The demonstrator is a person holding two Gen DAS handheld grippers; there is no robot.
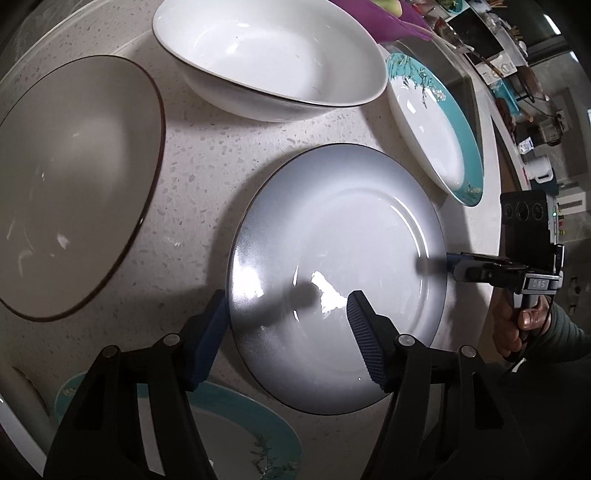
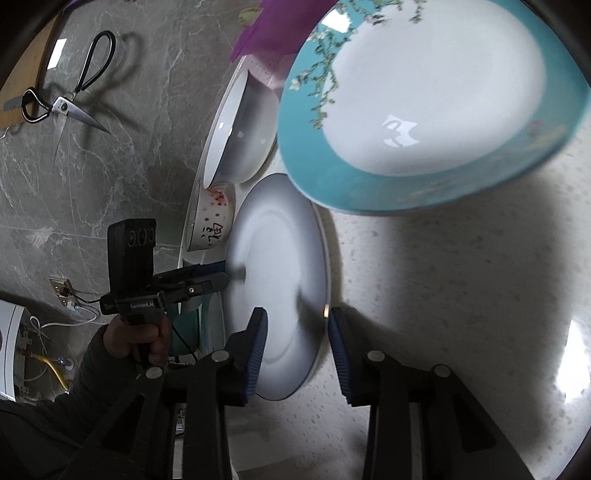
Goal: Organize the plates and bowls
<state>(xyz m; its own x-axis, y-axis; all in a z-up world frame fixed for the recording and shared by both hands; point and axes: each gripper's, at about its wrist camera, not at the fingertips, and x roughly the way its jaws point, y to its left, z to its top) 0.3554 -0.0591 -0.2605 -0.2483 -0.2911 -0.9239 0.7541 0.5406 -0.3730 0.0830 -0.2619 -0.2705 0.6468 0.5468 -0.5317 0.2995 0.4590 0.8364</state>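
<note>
A grey-rimmed white plate [image 1: 332, 266] lies on the speckled counter [image 1: 207, 155]. My left gripper [image 1: 286, 325] is open, its two blue pads astride the plate's near-left rim. My right gripper [image 2: 297, 328] is open astride the opposite rim of the same plate [image 2: 277, 277]; it also shows in the left wrist view [image 1: 452, 264] at the plate's right edge. A teal-rimmed floral plate [image 1: 436, 125] lies to the plate's right and fills the top of the right wrist view [image 2: 424, 103]. A white bowl [image 1: 273, 55] stands behind.
A brown-rimmed beige plate [image 1: 74, 184] lies left. Another teal plate [image 1: 221, 435] sits under my left gripper. A small bowl with red dots and a character [image 2: 210, 225] stands beyond. Scissors [image 2: 66, 99] hang on the marble wall. A purple item [image 1: 376, 18] lies at the back.
</note>
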